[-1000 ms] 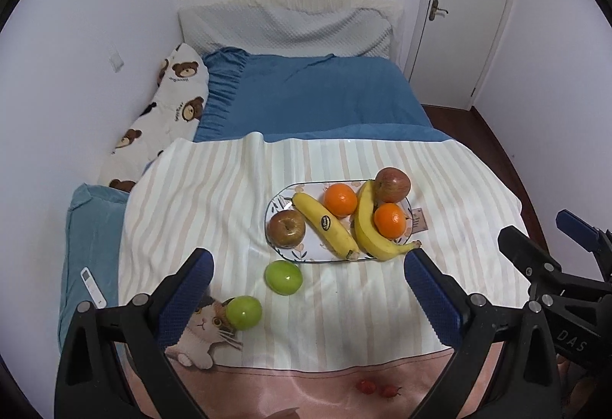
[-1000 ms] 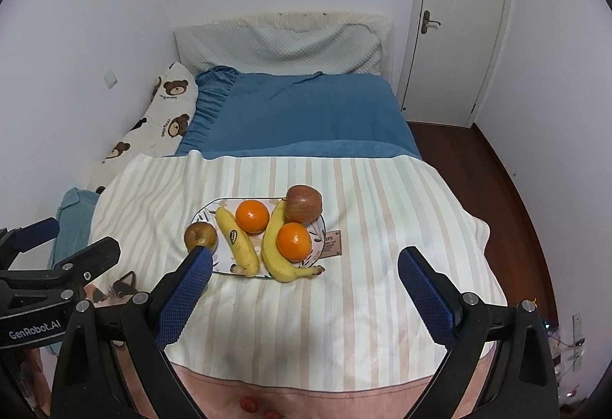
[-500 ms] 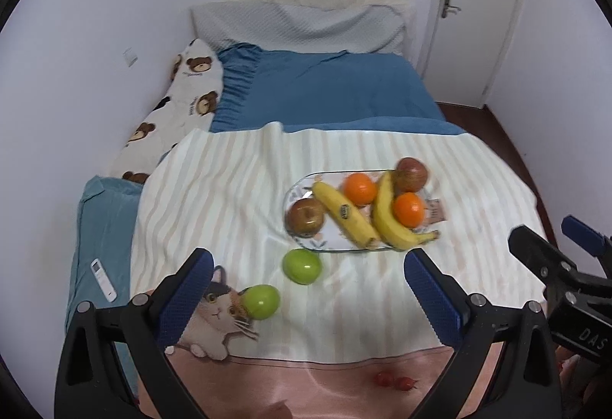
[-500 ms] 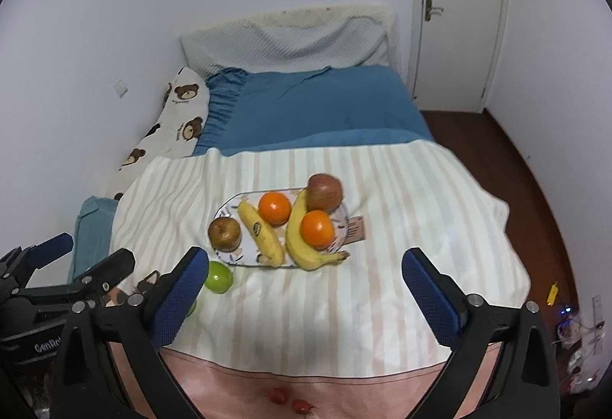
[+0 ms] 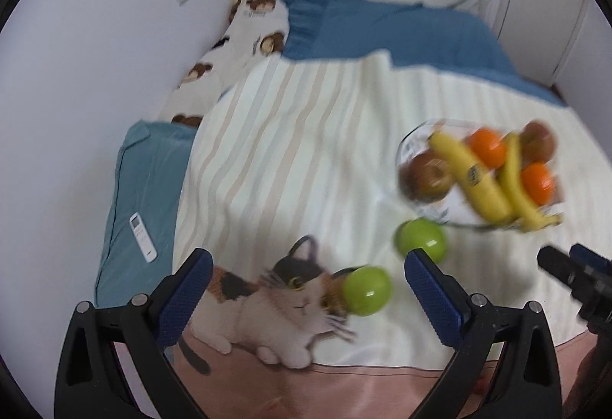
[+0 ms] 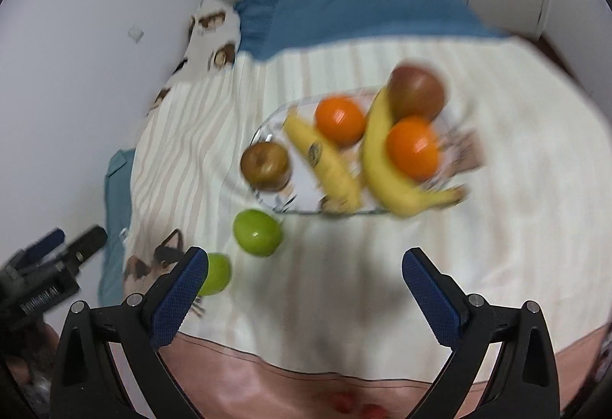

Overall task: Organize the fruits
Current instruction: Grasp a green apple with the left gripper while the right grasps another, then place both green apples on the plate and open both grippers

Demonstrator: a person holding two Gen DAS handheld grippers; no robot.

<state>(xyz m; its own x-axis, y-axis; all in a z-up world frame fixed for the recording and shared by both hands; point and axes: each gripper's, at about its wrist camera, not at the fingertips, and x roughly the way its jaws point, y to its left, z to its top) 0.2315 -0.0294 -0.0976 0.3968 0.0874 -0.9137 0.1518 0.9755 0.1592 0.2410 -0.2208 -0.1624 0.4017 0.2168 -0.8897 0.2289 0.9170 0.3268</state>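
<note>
We hold our left gripper (image 5: 304, 285) wide open and empty. The green apple (image 5: 366, 289) sits on the blanket's (image 5: 306, 159) near edge, straight ahead between its fingers. Our right gripper (image 6: 302, 285) is open too, farther away.

On the glass plate (image 6: 267, 120) lie two bananas (image 6: 329, 163) (image 6: 386, 166), two oranges (image 6: 339, 120) (image 6: 412, 147) and two reddish-brown apples (image 6: 264, 166) (image 6: 417, 92). Two green apples (image 6: 257, 232) (image 6: 216, 273) sit on the bed near its front edge. Two small red fruits (image 6: 355, 406) show at the front edge.
</note>
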